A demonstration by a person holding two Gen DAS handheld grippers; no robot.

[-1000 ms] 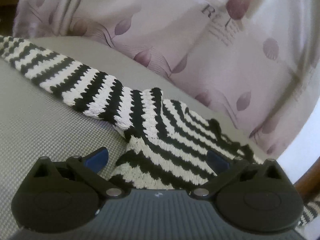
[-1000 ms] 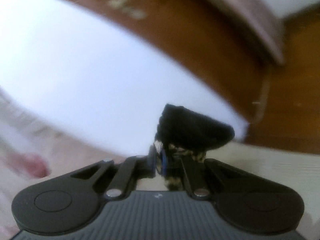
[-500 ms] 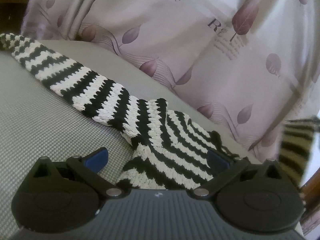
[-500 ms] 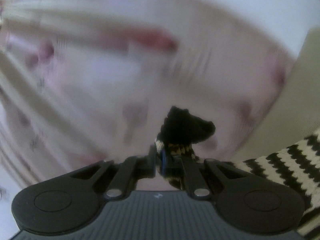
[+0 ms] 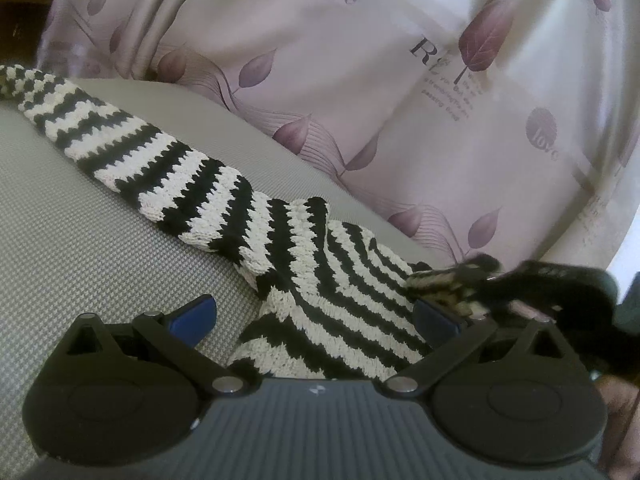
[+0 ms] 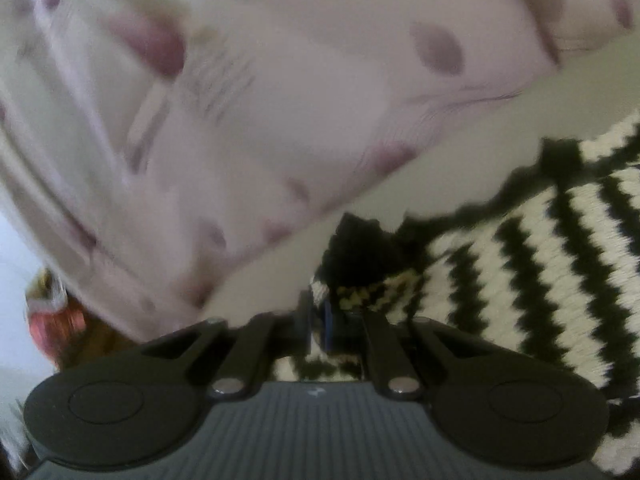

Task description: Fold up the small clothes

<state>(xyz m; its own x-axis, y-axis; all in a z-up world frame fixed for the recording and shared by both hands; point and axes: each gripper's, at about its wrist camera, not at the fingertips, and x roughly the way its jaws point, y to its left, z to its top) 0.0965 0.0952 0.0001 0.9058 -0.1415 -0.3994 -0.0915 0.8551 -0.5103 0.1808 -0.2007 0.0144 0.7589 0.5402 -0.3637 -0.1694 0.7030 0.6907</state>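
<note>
Blk/wht striped knit top (image 5: 224, 196) on grey surface, sleeve outstretched.

A black-and-white striped knit garment (image 5: 224, 200) lies stretched across the grey surface (image 5: 80, 264), its near end between the wide-apart jaws of the left gripper (image 5: 316, 316). The right gripper (image 5: 560, 292) comes in from the right, pinching a bunched dark edge of the knit. A pink leaf-printed curtain (image 5: 360, 80) hangs behind.

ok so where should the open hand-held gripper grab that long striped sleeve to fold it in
Probably near the far cuff end of the striped sleeve, coming down over its long edge. It lies flat and stretched out on the grey surface, so the left hand-held gripper, jaws open, could pinch across the narrow band.
</note>
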